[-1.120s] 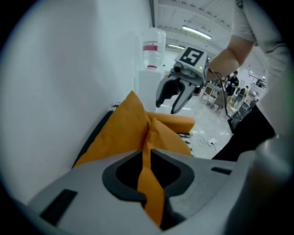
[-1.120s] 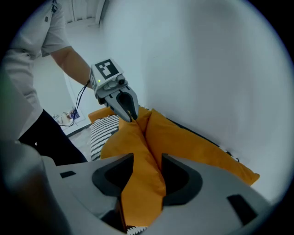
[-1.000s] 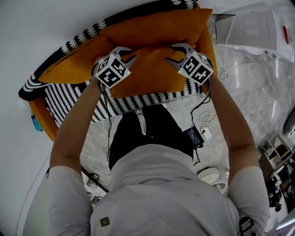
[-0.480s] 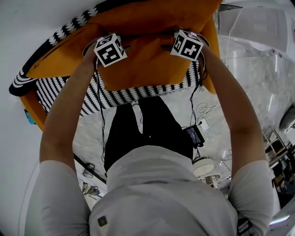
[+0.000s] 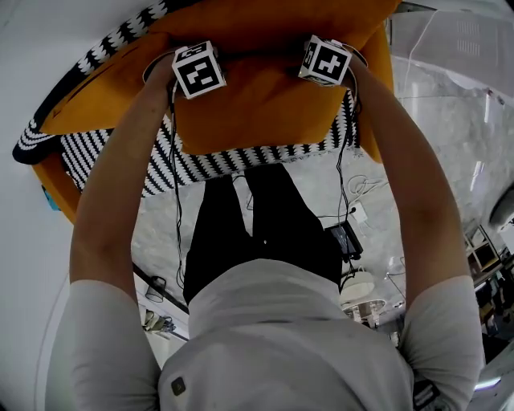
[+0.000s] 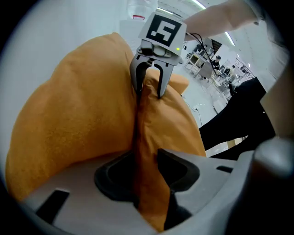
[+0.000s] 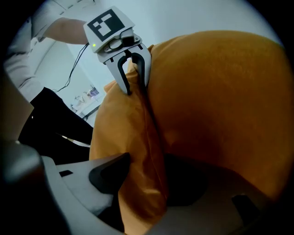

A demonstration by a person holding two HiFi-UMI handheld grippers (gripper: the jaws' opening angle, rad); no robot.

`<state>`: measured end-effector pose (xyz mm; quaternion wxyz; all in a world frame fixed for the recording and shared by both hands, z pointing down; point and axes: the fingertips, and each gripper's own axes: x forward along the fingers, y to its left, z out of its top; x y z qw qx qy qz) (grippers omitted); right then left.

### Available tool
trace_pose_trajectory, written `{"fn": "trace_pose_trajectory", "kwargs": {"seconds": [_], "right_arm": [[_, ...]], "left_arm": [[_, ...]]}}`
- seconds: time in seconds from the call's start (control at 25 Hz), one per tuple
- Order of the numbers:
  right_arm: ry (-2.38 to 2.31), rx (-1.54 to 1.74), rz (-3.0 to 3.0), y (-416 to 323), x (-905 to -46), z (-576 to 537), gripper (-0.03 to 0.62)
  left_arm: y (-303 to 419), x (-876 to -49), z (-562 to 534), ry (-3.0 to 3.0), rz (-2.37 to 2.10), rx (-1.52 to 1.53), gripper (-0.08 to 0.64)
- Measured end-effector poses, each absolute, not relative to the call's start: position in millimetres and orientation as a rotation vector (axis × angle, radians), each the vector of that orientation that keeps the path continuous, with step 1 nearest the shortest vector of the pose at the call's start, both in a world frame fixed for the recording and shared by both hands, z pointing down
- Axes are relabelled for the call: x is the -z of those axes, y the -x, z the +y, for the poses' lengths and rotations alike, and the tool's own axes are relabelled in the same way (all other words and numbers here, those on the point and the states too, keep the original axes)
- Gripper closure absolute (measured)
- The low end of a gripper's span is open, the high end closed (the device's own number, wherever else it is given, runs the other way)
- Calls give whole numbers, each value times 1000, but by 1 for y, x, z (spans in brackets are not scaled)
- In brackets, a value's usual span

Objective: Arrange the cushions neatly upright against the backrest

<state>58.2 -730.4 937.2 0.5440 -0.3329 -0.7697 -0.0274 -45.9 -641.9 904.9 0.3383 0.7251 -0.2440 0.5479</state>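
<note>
A front orange cushion (image 5: pixel 257 112) stands on the striped sofa seat (image 5: pixel 241 164), leaning on a second orange cushion (image 5: pixel 265 24) at the backrest. My left gripper (image 5: pixel 201 54) and right gripper (image 5: pixel 323 46) are at its top edge, jaws hidden behind their marker cubes in the head view. In the left gripper view the cushion's seam (image 6: pixel 144 133) runs between my left gripper's (image 6: pixel 147 160) opening jaws, and the right gripper (image 6: pixel 150 89) straddles the same edge farther along. In the right gripper view the seam (image 7: pixel 147 137) lies between my right gripper's (image 7: pixel 147 170) opening jaws.
Another orange cushion (image 5: pixel 104 108) lies at the sofa's left. The striped sofa rim (image 5: pixel 96 56) curves behind. The person's black trousers (image 5: pixel 257 233) stand against the seat front. Cables and a small device (image 5: pixel 344 238) lie on the marble floor at the right.
Both grippers have pushed the front cushion's top edge away from me toward the backrest. Their jaws, seen from above a second ago, now sit behind the marker cubes.
</note>
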Motion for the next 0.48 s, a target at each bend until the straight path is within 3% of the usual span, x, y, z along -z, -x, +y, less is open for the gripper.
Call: {"fn": "trace_pose_trajectory", "kwargs": {"seconds": [0.24,0.48], "right_arm": [[856,-7,-1728,-61,-955,-720,339],[901,19,-1700,-69,-959,-698,452]], "left_arm": [[42,-924,-633,-1838,-638,-1410,394],[40,-934,-623,-1810,-617,-1381,399]]}}
